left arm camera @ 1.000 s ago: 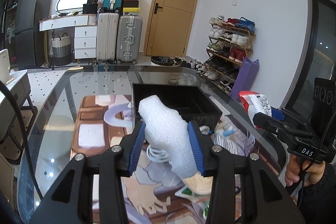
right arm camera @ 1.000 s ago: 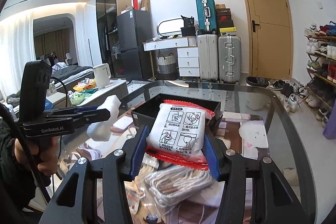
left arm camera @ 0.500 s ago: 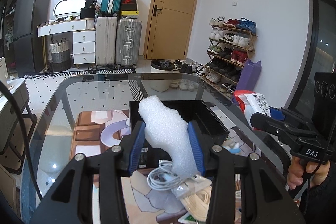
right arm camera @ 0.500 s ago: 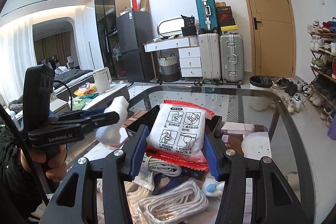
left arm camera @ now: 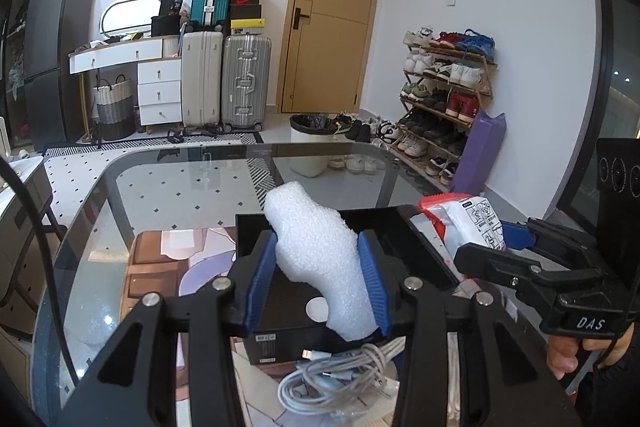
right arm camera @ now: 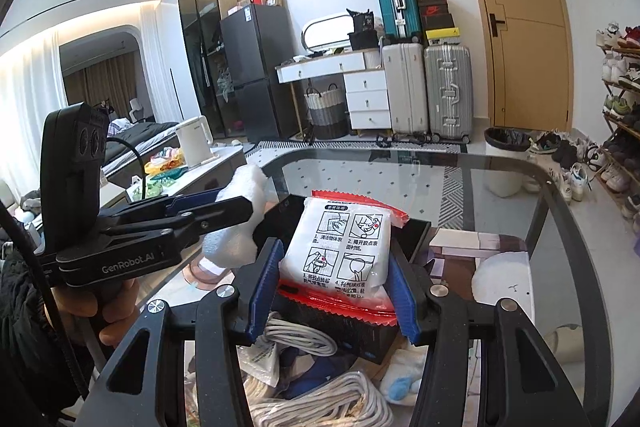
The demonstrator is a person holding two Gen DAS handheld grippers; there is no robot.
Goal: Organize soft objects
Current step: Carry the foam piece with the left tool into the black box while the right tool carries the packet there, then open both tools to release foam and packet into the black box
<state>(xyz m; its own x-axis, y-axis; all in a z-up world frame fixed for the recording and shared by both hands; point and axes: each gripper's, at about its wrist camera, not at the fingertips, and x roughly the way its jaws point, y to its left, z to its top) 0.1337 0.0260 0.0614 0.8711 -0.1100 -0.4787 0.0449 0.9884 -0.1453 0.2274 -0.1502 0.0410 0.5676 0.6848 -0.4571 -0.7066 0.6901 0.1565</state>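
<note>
The left gripper (left arm camera: 318,275) is clamped on a white foam piece (left arm camera: 320,255), its blue pads (left arm camera: 260,279) pressing both flanks. The foam juts up past the fingertips toward 12 o'clock and leans toward 11. Directly behind and beneath it sits an open black box (left arm camera: 424,247) on the glass table (left arm camera: 160,179). At 6 o'clock from the grip, below the fingers, lies a coil of white cable (left arm camera: 340,375). At 3 o'clock the right gripper (left arm camera: 486,241) reaches in from the side, a person's hand (left arm camera: 576,355) wrapped on its handle.

In the right wrist view, the right gripper (right arm camera: 334,267) is closed on a red-and-white packet (right arm camera: 344,247), printed with four instruction panels, squeezed between its blue pads (right arm camera: 402,291). The packet stands tilted back, its red crimped edge toward 12 o'clock and hanging over the black box (right arm camera: 412,235). At 9 o'clock the left gripper (right arm camera: 244,207) holds the white foam piece (right arm camera: 236,231) just beside the box's left wall, with the hand (right arm camera: 100,311) gripping the handle at 8 o'clock. At 6 o'clock, under the fingers, lie bundles of white cable (right arm camera: 304,335) and a bagged white cord (right arm camera: 332,403) among other loose items. A small white and blue soft item (right arm camera: 404,379) lies at 5 o'clock on the table. Beyond the table's far edge (right arm camera: 400,153) stand suitcases (right arm camera: 424,91) at 12 o'clock.
</note>
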